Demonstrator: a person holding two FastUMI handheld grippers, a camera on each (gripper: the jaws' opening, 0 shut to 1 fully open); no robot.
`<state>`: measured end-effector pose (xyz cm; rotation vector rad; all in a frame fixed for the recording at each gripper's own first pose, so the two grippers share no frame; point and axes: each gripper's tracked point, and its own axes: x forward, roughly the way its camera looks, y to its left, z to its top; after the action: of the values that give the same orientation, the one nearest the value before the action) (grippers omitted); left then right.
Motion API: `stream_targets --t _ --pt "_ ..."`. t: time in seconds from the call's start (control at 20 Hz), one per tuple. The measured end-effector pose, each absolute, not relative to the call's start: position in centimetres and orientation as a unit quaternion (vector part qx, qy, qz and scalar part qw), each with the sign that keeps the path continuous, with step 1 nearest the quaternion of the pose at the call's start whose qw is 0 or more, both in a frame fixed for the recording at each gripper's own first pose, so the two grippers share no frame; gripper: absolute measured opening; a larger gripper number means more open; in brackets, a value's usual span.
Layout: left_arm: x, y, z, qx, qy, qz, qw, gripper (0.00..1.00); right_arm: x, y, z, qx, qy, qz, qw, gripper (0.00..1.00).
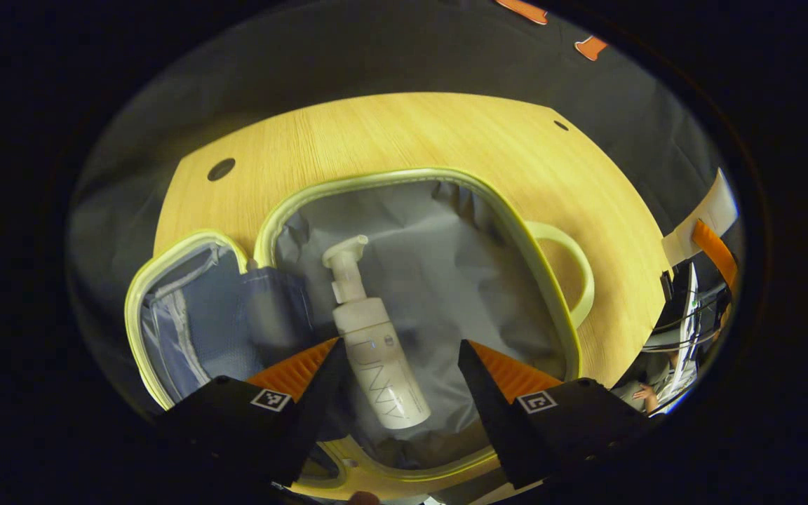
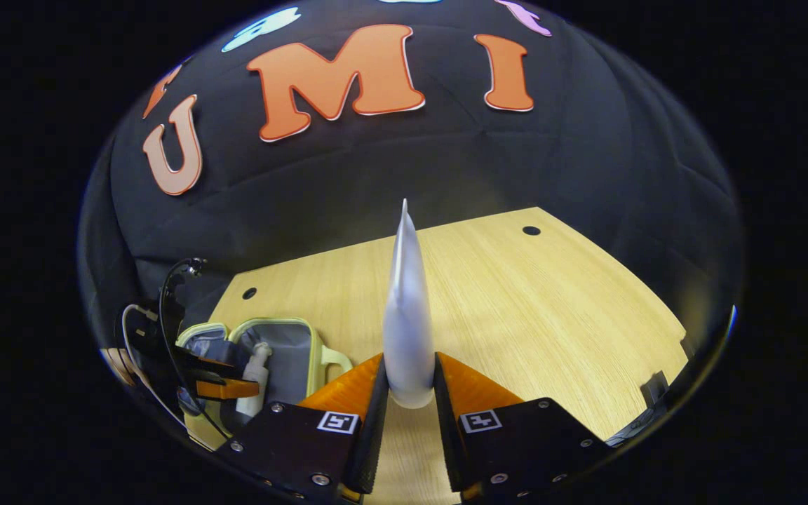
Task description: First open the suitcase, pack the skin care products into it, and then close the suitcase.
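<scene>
The suitcase (image 1: 544, 280) lies open on the worktop (image 1: 404, 133) with a pump bottle (image 1: 376, 351) inside beneath the open left gripper (image 1: 400, 365), while the right gripper (image 2: 409, 382), clamped low on an upright tube (image 2: 406, 315), risks the tube pivoting or slipping in transit.

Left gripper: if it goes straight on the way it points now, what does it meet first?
Most likely the pump bottle, lying in the open suitcase between the open left gripper fingers; past it, the grey lining. Depth is unclear.
</scene>
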<state>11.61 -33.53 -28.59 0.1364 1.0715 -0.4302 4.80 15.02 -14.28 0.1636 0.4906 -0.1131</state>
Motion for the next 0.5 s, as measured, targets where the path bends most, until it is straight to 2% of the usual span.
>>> stream_targets --t 0.25,0.5 --pt "13.0 -30.5 -21.5 0.086 0.373 -0.168 0.908 0.99 6.0 20.6 -12.0 0.065 0.260 0.023 0.963 0.39" --pt "11.6 -24.8 -14.0 0.049 0.289 -0.132 0.947 0.99 6.7 28.0 -13.1 0.044 0.328 0.106 0.938 0.39"
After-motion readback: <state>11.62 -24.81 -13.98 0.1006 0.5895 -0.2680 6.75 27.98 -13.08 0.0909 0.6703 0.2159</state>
